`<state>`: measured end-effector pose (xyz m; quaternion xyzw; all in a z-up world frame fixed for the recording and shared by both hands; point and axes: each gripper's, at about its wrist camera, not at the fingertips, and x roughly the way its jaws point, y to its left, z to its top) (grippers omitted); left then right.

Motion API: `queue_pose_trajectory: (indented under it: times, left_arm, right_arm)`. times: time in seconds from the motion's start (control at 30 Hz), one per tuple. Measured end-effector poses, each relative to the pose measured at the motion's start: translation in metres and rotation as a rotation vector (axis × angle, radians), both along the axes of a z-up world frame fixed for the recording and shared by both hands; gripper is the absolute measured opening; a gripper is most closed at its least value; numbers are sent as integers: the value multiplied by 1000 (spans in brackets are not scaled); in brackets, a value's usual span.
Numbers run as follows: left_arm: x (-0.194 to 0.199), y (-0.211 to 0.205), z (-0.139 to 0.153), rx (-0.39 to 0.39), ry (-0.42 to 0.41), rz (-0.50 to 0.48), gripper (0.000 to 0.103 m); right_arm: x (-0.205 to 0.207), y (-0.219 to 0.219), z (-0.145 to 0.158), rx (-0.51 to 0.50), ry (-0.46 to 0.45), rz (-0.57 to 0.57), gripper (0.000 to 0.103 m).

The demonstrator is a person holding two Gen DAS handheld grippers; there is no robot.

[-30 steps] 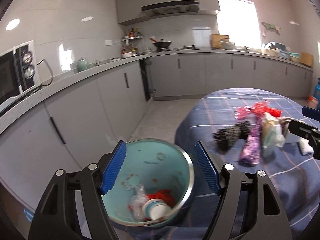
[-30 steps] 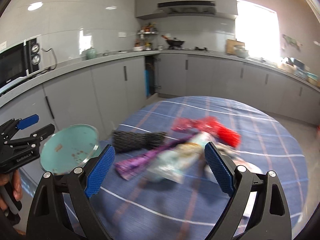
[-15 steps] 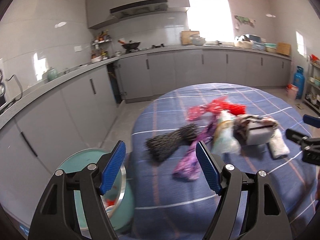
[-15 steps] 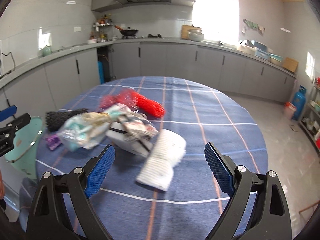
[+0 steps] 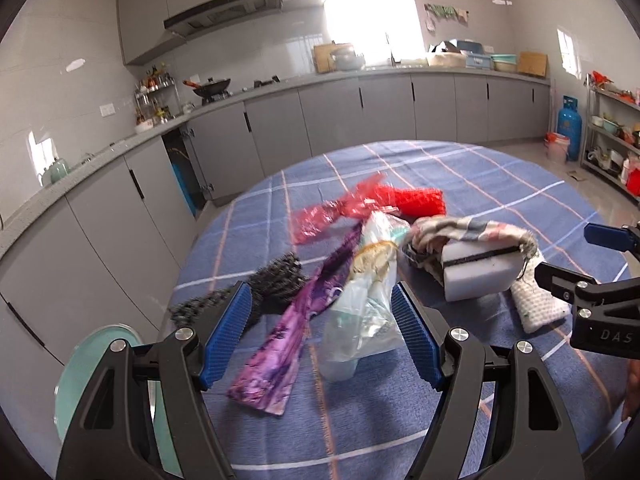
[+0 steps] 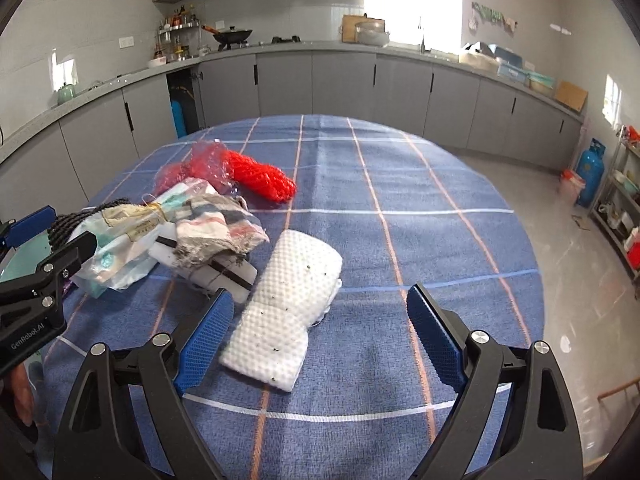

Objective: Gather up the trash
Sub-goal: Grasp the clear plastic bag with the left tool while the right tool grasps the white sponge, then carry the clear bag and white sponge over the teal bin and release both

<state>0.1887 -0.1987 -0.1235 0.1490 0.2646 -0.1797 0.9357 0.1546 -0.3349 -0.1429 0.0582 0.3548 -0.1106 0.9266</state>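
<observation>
A pile of trash lies on the round table with the blue checked cloth [image 6: 400, 240]. My left gripper [image 5: 322, 336] hangs open over a purple wrapper [image 5: 288, 336] and a clear plastic bag [image 5: 360, 312]; its pads touch neither. Beside them lie a black mesh scrubber [image 5: 276, 280], a red net [image 5: 416, 200], a striped rag [image 5: 468, 228] and a white sponge [image 5: 476, 272]. The jaws of my right gripper [image 6: 320, 340] are closing, with a white waffle cloth [image 6: 292, 300] between them near the left pad, untouched. The teal bin [image 5: 92, 360] stands below the table's left edge.
Grey kitchen cabinets and a counter [image 6: 340, 80] run along the far walls. A blue gas cylinder [image 6: 592, 176] and a metal rack stand at the right on the tiled floor. The table's right half [image 6: 460, 220] carries nothing.
My left gripper swung right, from over the teal bin to over the trash pile. My right gripper swung right and sank toward the white cloth, its jaws slightly narrower.
</observation>
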Motion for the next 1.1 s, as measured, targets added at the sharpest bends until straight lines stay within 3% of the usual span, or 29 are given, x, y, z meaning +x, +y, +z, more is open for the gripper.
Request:
queue_pose_trajectory:
  times: [0.13, 0.17, 0.2, 0.23, 0.3, 0.4, 0.73, 1.1]
  left_arm:
    - [5, -7, -8, -12, 49, -23, 69]
    - [6, -9, -11, -13, 65, -36, 65]
    - [6, -11, -13, -13, 79, -49, 53]
    - [7, -13, -15, -13, 98, -67, 43]
    - [8, -17, -18, -17, 122, -92, 35]
    - [1, -21, -16, -17, 106, -108, 31]
    - [-28, 9, 32, -96, -12, -90, 29]
    - [-45, 46, 66, -135, -94, -15, 29]
  right_arm:
    - [10, -2, -14, 56, 65, 29, 67]
    - [11, -2, -16, 71, 73, 50, 51]
    - [10, -2, -15, 88, 72, 64, 39]
    - [9, -1, -16, 104, 78, 83, 34]
    - [5, -1, -13, 113, 70, 95, 21]
    - [-3, -3, -5, 103, 45, 89, 14]
    - [-27, -20, 35, 46, -90, 21, 14]
    - [-34, 13, 75, 57, -220, 150, 14]
